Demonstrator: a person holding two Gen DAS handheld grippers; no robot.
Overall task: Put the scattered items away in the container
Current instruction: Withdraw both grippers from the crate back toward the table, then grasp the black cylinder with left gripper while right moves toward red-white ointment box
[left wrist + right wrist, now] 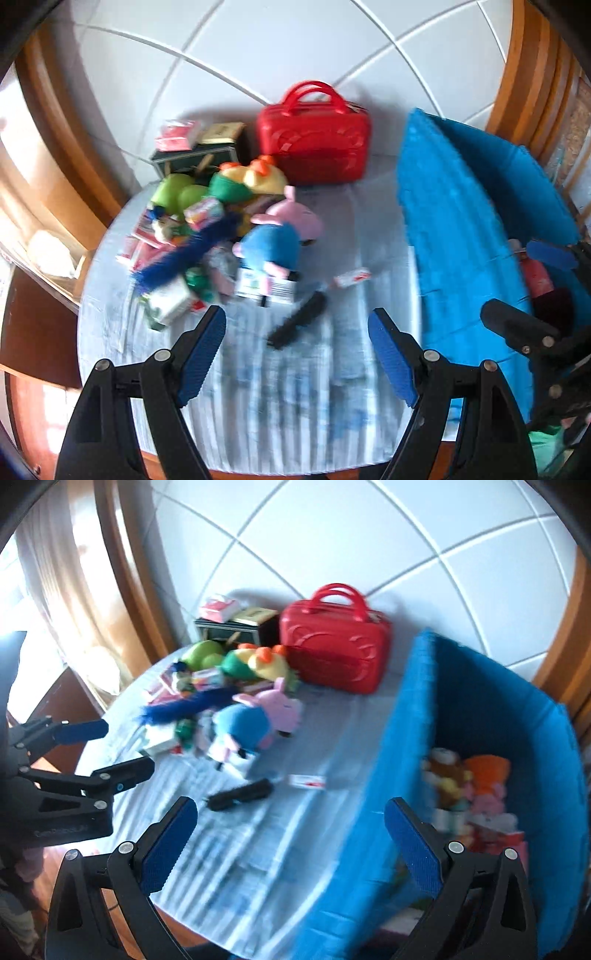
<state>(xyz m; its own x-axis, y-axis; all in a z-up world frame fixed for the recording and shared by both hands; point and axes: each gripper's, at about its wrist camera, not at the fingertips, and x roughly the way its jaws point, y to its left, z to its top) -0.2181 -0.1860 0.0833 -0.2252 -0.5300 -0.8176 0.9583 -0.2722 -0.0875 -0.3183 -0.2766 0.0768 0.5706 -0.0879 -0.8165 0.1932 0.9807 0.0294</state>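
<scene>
White-tiled wall behind a cloth-covered round table (280, 406): toys heaped at its far left edge, blue container (406, 738) at the right edge, part-filled; left gripper (297, 350) and right gripper (291, 845) both wide, empty, between picks—next, probably the black comb (299, 325) nearest.
</scene>
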